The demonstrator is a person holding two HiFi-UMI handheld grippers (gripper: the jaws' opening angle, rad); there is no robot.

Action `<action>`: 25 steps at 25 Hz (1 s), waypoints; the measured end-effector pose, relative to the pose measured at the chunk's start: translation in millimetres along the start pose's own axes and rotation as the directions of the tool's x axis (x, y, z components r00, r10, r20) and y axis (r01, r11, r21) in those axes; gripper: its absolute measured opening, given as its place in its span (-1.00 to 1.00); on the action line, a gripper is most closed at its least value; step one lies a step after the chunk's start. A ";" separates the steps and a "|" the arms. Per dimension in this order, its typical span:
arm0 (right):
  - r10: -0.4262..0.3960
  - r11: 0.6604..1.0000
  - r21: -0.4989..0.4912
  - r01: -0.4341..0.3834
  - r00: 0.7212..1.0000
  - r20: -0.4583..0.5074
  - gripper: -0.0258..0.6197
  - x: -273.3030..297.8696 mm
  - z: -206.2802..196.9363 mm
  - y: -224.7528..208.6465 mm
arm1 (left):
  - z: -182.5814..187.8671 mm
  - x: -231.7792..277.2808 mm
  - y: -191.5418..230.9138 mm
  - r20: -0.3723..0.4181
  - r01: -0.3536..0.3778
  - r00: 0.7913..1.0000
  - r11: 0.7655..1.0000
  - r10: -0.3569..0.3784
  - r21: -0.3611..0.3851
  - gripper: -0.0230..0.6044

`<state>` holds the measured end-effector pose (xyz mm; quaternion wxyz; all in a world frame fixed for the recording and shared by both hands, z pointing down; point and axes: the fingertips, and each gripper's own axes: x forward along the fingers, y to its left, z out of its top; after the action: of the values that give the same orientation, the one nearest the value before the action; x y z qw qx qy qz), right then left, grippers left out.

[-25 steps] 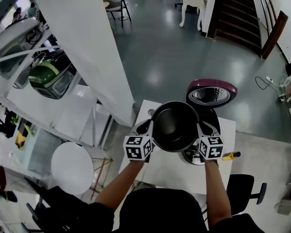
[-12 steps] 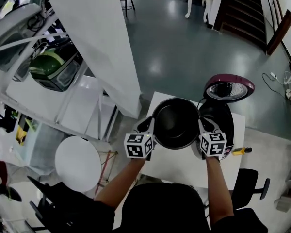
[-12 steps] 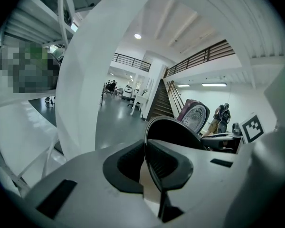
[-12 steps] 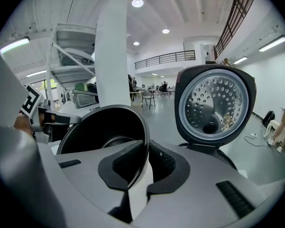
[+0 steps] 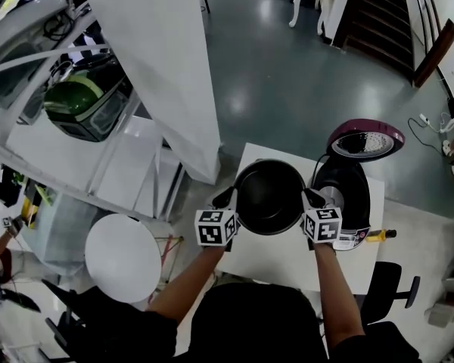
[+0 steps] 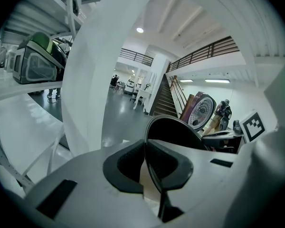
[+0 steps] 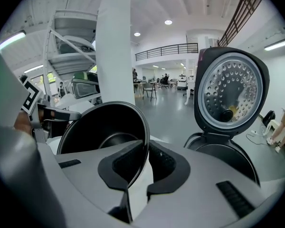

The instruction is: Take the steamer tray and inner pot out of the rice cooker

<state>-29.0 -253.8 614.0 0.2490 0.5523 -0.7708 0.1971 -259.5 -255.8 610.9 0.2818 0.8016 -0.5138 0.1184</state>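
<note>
L tongs (image 5: 228, 198) & R tongs (image 5: 310, 198) clamp inner pot (image 5: 270, 199) rim.

One inner pot (image 5: 270, 197); one rice cooker (image 5: 349, 197); one counter (image 5: 276, 257); one yellow-handled tool (image 5: 380, 235); two of same kind: left hand-held gripper (image 5: 229, 200), right hand-held gripper (image 5: 310, 199).

The head view looks steeply down from well above the rice cooker (image 5: 352, 203), which sits right of centre. The left gripper view rides close at the pot (image 6: 173, 132) rim, left of the cooker, facing across toward it. The right gripper view sits just beside the cooker, facing its raised lid (image 7: 230, 89). All three views share the pot and the cooker.
</note>
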 end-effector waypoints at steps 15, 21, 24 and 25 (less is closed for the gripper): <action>-0.041 0.999 0.009 0.043 0.989 -0.144 -0.83 32.9 -57.3 4.5 | -53.6 27.3 23.3 -0.128 0.018 0.992 0.999 -0.022 -0.031 -0.86; -0.050 0.998 0.016 0.054 0.982 -0.182 -0.83 45.7 -72.3 5.2 | -69.4 37.0 32.1 -0.176 0.020 0.984 0.999 -0.027 -0.043 -0.86; -0.059 0.998 0.022 0.065 0.979 -0.196 -0.83 48.8 -78.2 5.3 | -71.9 41.3 34.1 -0.186 0.026 0.982 0.999 -0.033 -0.039 -0.86; -0.061 0.997 0.026 0.068 0.978 -0.200 -0.83 49.6 -80.4 5.1 | -72.8 42.2 34.3 -0.189 0.029 0.981 0.999 -0.036 -0.039 -0.87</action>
<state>-33.7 -243.1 707.9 0.3222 0.5585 -0.7203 0.2558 -264.0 -256.8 701.7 0.3458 0.7898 -0.4734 0.1805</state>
